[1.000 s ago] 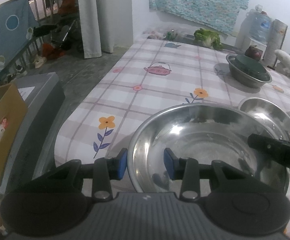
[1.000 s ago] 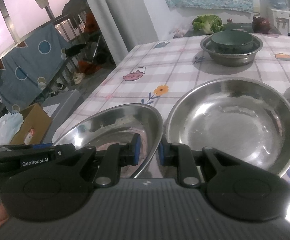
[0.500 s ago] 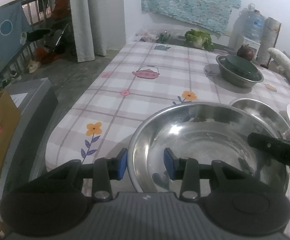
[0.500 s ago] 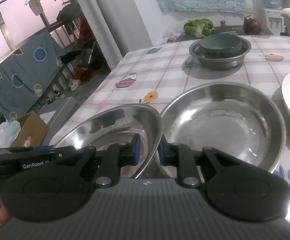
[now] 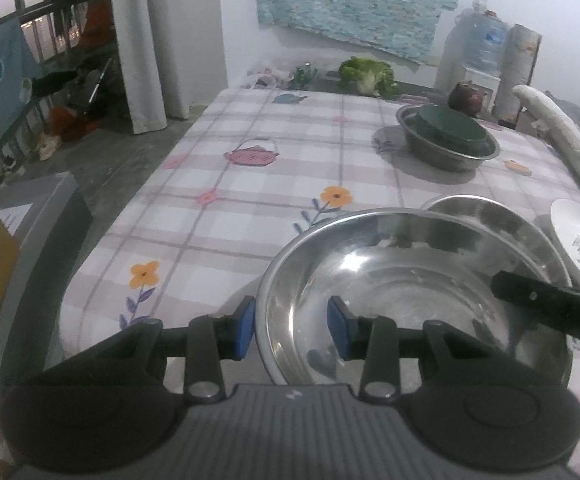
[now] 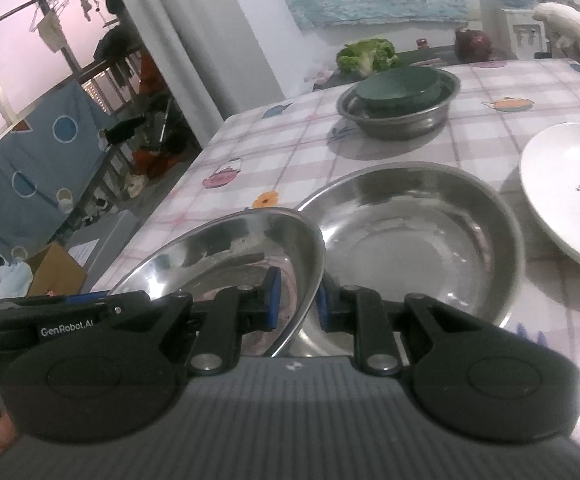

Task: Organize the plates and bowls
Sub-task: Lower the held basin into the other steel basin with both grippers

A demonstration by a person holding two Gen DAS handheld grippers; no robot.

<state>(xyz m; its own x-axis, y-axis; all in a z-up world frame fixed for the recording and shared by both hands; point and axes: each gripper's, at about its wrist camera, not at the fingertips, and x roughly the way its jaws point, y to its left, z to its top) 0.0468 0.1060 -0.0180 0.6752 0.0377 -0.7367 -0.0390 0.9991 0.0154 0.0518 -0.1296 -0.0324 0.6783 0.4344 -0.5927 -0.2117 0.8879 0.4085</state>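
A large steel bowl (image 5: 409, 292) is held off the table by both grippers and tilted. My left gripper (image 5: 290, 328) straddles its near-left rim, jaws wide apart with a pad on each side of the wall. My right gripper (image 6: 295, 304) is shut on its right rim (image 6: 313, 264). A second steel bowl (image 6: 413, 236) sits on the table just right of it, also in the left wrist view (image 5: 489, 216). A white plate (image 6: 569, 188) lies at the right. A green bowl (image 6: 399, 86) sits inside a steel bowl (image 6: 401, 120) farther back.
The table has a checked floral cloth (image 5: 250, 184) and its left edge drops to the floor. A cabbage (image 5: 367, 74), a dark red pot (image 5: 465, 98) and a water jug (image 5: 481, 44) stand at the far end. A white rolled object (image 5: 561, 136) lies along the right side.
Both grippers and the held steel bowl have risen and tilted. The bowl now overlaps the rim of the second steel bowl more, and the white plate has come into fuller view.
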